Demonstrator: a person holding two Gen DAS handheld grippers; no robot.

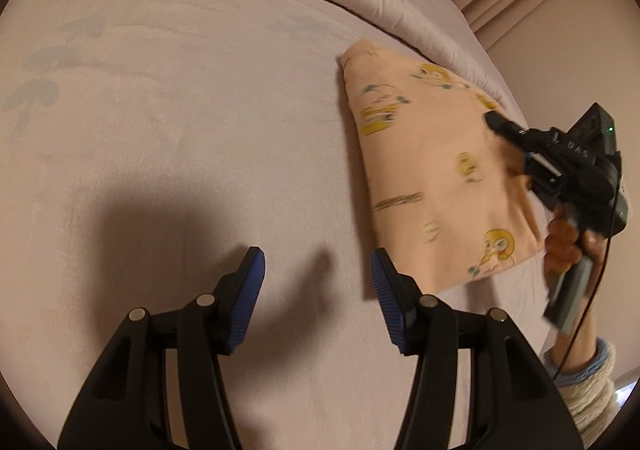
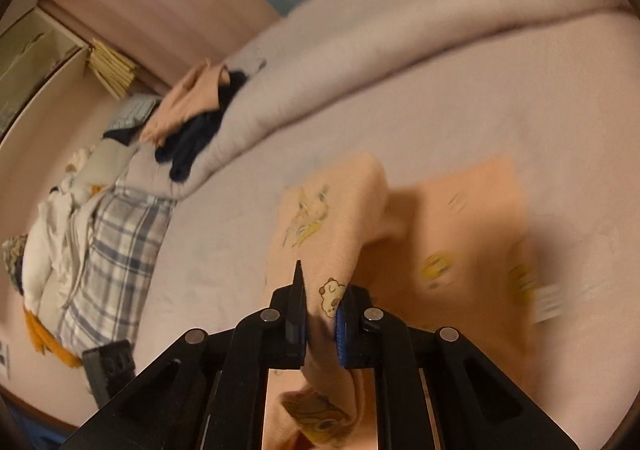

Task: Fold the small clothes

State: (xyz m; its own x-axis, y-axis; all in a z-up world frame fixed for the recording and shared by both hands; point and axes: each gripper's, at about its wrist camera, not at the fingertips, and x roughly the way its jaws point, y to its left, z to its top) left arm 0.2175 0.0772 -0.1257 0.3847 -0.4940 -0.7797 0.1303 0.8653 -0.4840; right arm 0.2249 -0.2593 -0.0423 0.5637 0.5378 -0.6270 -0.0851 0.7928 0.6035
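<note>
Nearest, right wrist view: my right gripper [image 2: 320, 324] is pinched on a fold of the peach garment [image 2: 452, 234], cloth bunched between the black finger and the blue pad. A small bear print sits right at the pinch. The rest of the garment trails out ahead onto the pale bedsheet [image 2: 440, 121], part lifted, part lying flat, blurred at its right edge.

Left wrist view: my left gripper [image 1: 318, 270] is spread, nothing between the blue pads, hovering over bare sheet with its shadow below. The garment's near corner lies just beside the right-hand finger, not touching as far as I can tell. Further right, my right hand [image 1: 572, 242] and its tool show at the garment's far edge, finger tips on the cloth.

Step, my read: mid-fold. One edge is gripped and raised, the left is free and coming in. Next move likely needs the left to pin or grab the near corner so the right can carry its edge across and lay it down square. Risk: cloth drags instead of folding if nothing anchors it.

Farther off: a rolled duvet [image 2: 360, 61] along the sheet's far side, a pile with a peach piece and a dark garment [image 2: 192, 141] on it, then a plaid cloth [image 2: 116, 250] and white clothes heaped at the left.

Writing: light lettering on the right tool's body in the left view, too blurred to read. No brand readable. Garment prints are cartoon figures, yellow and green, no text I can make out.
</note>
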